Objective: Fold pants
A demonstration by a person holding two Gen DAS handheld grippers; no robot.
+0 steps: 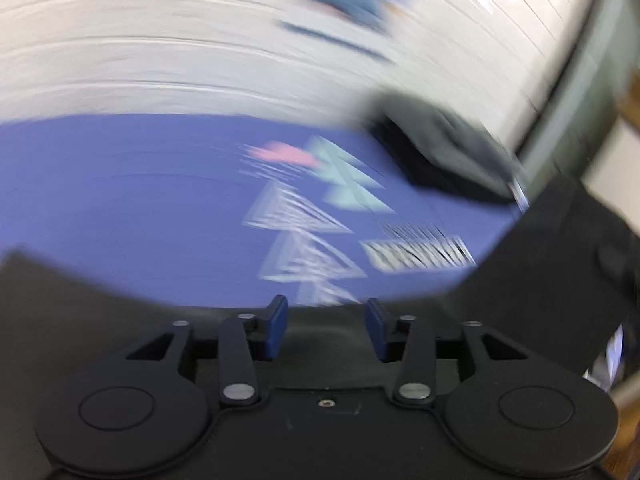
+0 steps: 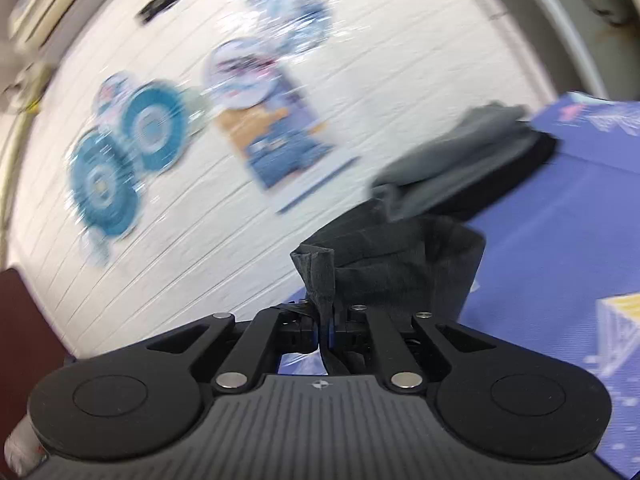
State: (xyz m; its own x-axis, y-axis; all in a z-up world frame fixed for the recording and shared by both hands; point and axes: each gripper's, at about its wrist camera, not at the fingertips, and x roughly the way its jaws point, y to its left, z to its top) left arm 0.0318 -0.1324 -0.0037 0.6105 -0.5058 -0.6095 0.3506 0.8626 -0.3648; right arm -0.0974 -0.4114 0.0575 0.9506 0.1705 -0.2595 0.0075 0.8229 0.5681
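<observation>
Right claw: clamped on a pinch of dark pants, cloth bunched just ahead of it.
Left claw: fingers apart, holding nothing, over the purple tabletop.
Risk: the thin pinch could slip in a fast swing, dropping the fold.

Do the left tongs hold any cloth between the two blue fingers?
No, the left tongs stand open, with only the purple mat visible in the gap between the blue fingers.
</observation>
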